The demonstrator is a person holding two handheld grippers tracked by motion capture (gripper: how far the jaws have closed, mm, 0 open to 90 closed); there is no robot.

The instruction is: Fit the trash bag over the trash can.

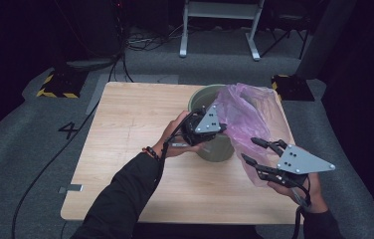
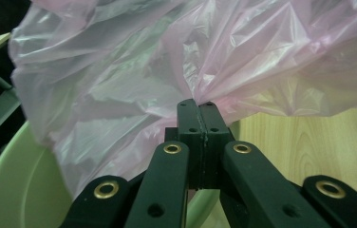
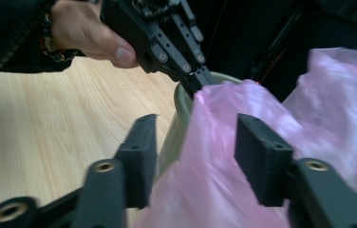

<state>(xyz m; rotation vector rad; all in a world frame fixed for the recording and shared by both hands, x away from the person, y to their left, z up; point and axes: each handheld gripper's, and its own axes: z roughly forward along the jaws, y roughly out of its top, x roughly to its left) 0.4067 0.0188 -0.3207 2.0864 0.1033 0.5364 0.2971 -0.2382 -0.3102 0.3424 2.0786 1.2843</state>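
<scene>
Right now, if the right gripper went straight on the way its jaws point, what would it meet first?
The pink plastic bag. The right gripper has its jaws apart with bag film bulging between them, so it would likely press further into the bag; the green bin lies just behind, though depth is hard to judge.

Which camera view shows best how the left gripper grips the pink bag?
The left gripper view: the left gripper pinches the pink bag with jaws shut. The high view shows its plate from above; the right gripper view shows its jaws at the green bin rim.
</scene>
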